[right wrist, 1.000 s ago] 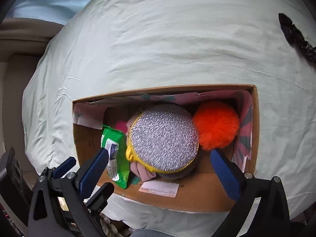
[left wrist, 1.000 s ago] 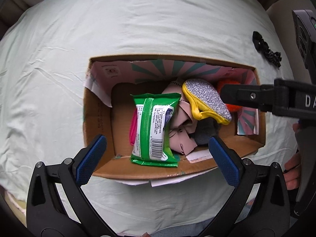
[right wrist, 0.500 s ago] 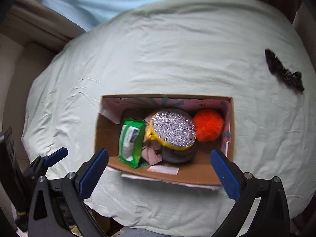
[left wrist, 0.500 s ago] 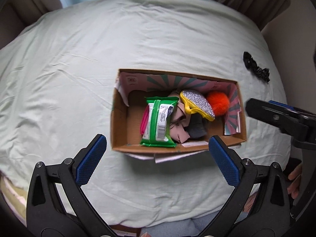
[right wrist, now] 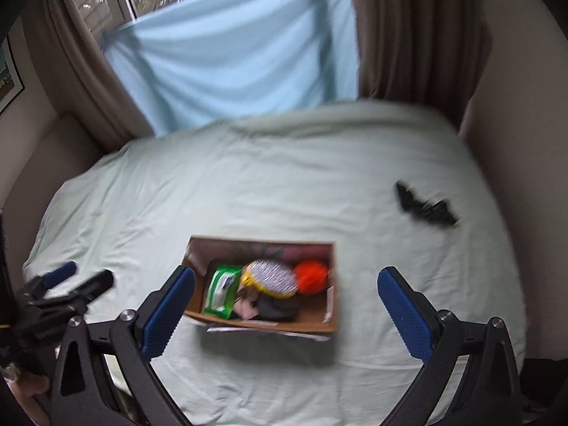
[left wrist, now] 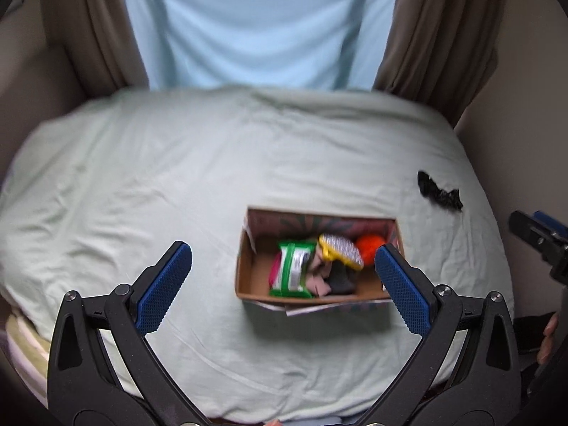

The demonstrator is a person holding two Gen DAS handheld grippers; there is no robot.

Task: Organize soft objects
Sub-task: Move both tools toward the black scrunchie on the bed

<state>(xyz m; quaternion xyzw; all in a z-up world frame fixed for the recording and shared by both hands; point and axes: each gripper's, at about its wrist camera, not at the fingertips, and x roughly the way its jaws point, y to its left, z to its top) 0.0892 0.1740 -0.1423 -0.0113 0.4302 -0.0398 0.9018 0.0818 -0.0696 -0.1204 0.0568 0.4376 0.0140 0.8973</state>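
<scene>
A cardboard box (left wrist: 248,285) (right wrist: 319,325) sits on the pale green bed. It holds a green wipes pack (left wrist: 293,273) (right wrist: 222,291), a silver and yellow scrubber (left wrist: 342,248) (right wrist: 271,277), an orange pom-pom (left wrist: 369,246) (right wrist: 312,275) and pink and grey cloths. A black scrunchie-like item (left wrist: 440,191) (right wrist: 424,209) lies on the sheet to the box's right. My left gripper (left wrist: 284,287) and right gripper (right wrist: 284,301) are both open and empty, held well above and in front of the box.
The bed sheet (left wrist: 142,184) spreads wide to the left and behind the box. Brown curtains (left wrist: 436,35) and a light blue cloth (left wrist: 259,25) hang at the far edge. A wall (right wrist: 525,106) borders the bed's right side.
Both grippers have pulled up and back from the box, which now looks much smaller. The curtains and window have come into view. Box contents have not moved.
</scene>
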